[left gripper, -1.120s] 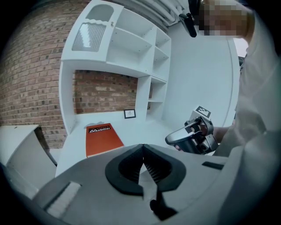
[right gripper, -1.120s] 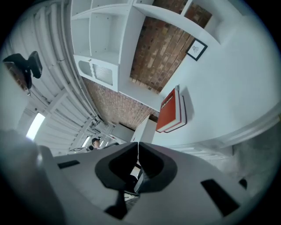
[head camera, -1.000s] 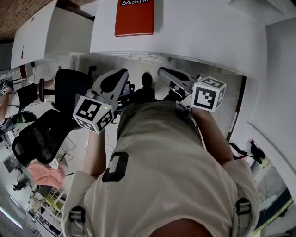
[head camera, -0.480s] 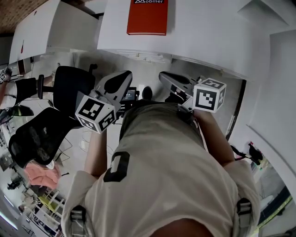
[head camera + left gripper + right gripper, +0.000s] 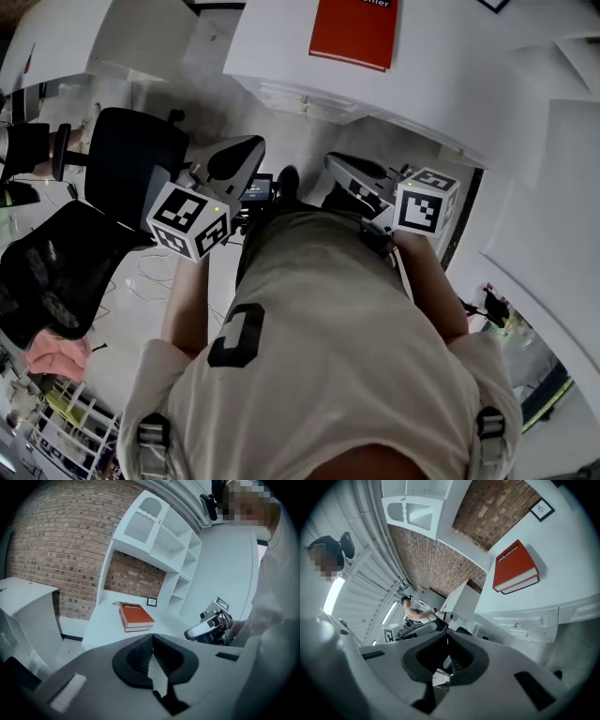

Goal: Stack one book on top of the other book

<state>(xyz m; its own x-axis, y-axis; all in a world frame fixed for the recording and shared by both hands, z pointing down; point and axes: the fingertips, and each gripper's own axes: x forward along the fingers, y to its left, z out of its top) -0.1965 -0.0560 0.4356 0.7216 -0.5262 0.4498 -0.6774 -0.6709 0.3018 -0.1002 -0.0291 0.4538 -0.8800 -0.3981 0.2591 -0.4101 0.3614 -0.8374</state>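
Observation:
On the white table (image 5: 450,84) at the top of the head view lies a red book (image 5: 354,33). In the left gripper view the red book (image 5: 136,615) seems to rest on a second red book, edges aligned. The same stack (image 5: 514,568) shows in the right gripper view. My left gripper (image 5: 253,142) and right gripper (image 5: 330,161) hover in front of my torso, well short of the table. The left gripper's (image 5: 153,637) jaws are shut on nothing, and so are the right gripper's (image 5: 447,637).
Two black office chairs (image 5: 131,164) (image 5: 47,272) stand at the left. The table has drawers along its front edge (image 5: 525,620). A white shelf unit (image 5: 159,541) and a small picture frame (image 5: 151,602) stand against a brick wall. A person (image 5: 412,612) is far off.
In the head view the table and red book have slid right and toward the top edge, and the chairs have shifted. Both grippers remain shut in front of my torso.

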